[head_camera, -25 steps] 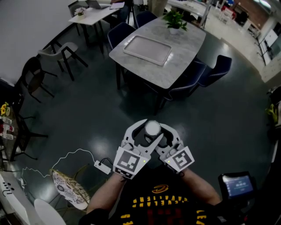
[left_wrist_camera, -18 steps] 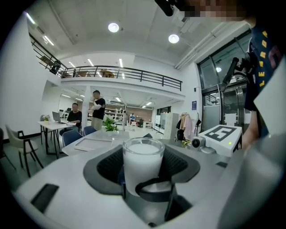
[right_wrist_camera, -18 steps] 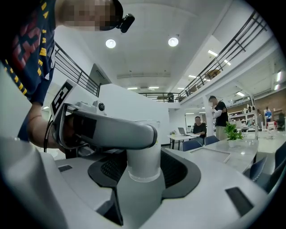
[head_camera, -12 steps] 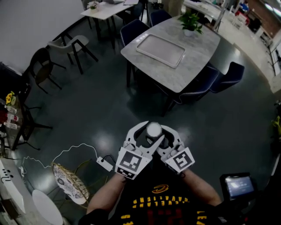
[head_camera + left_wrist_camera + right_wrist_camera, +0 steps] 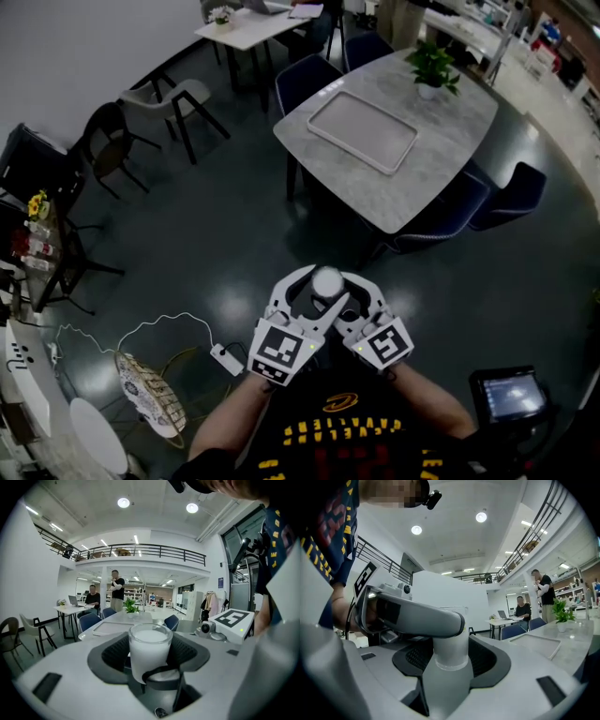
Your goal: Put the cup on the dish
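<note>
Taking the marble table (image 5: 452,131) as my landmark: well to its left stand a black chair (image 5: 106,150) and a pale grey chair (image 5: 178,97). Farther toward me on that same side, on the dark floor (image 5: 234,244), sits a patterned round seat (image 5: 147,405) with a white power strip (image 5: 227,357) and its thin cable (image 5: 141,330) just beside it. On my side of the table, out over the floor and well short of its edge, my left gripper (image 5: 305,292) has its jaws spread wide around a cup (image 5: 327,280), with the dark pads against the glass sides. In the left gripper view the cup stands upright and looks white inside. My right gripper (image 5: 354,294) comes in from the other side, its jaws likewise wide and closed on the same cup. In the right gripper view one jaw of the left gripper crosses in front of the cup's top. So the cup hangs in the air between both grippers, apart from the table. On the table lies a rectangular tray (image 5: 364,131), with a potted plant (image 5: 433,67) beyond it near the far end. Dark blue chairs (image 5: 511,192) stand along the table's right side, and nearer me on that side is a small lit screen (image 5: 511,395).
</note>
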Tool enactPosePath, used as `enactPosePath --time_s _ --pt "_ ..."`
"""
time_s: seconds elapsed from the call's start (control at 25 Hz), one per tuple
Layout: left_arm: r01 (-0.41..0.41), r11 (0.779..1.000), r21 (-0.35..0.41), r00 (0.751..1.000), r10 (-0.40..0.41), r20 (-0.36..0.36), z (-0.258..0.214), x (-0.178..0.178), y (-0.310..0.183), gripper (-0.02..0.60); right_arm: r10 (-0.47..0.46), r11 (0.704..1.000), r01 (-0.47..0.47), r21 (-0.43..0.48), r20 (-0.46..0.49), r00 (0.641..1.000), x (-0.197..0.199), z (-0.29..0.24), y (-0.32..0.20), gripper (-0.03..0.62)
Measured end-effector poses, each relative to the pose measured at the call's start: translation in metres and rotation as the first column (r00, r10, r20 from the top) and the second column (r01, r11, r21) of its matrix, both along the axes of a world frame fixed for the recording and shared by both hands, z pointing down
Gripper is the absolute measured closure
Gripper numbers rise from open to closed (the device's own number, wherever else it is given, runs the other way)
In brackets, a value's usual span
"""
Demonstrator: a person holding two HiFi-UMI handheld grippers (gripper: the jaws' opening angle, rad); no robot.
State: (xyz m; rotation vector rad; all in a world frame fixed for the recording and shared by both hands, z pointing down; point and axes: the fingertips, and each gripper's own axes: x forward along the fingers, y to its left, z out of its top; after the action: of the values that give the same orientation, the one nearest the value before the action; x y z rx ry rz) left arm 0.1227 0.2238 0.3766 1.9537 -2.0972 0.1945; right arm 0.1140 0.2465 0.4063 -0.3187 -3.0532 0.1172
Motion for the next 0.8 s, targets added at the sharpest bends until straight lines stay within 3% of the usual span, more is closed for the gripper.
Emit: enactPosePath --time_s 0.48,0.8 --pt "0.046 0.999 -0.014 0.999 -0.046 0.024 -0.008 -0.03 -0.08 0.314 -0.042 0.999 0.042 0.01 0.027 0.999 -0.03 -0.009 -0.08 0.355" --pt "0.089 0.996 -0.016 0.995 -0.088 0.054 -0.017 -0.048 -0.107 0.314 -0.092 0.995 0.09 0.041 0.041 0.995 -0.047 -0.017 -0.107 0.355"
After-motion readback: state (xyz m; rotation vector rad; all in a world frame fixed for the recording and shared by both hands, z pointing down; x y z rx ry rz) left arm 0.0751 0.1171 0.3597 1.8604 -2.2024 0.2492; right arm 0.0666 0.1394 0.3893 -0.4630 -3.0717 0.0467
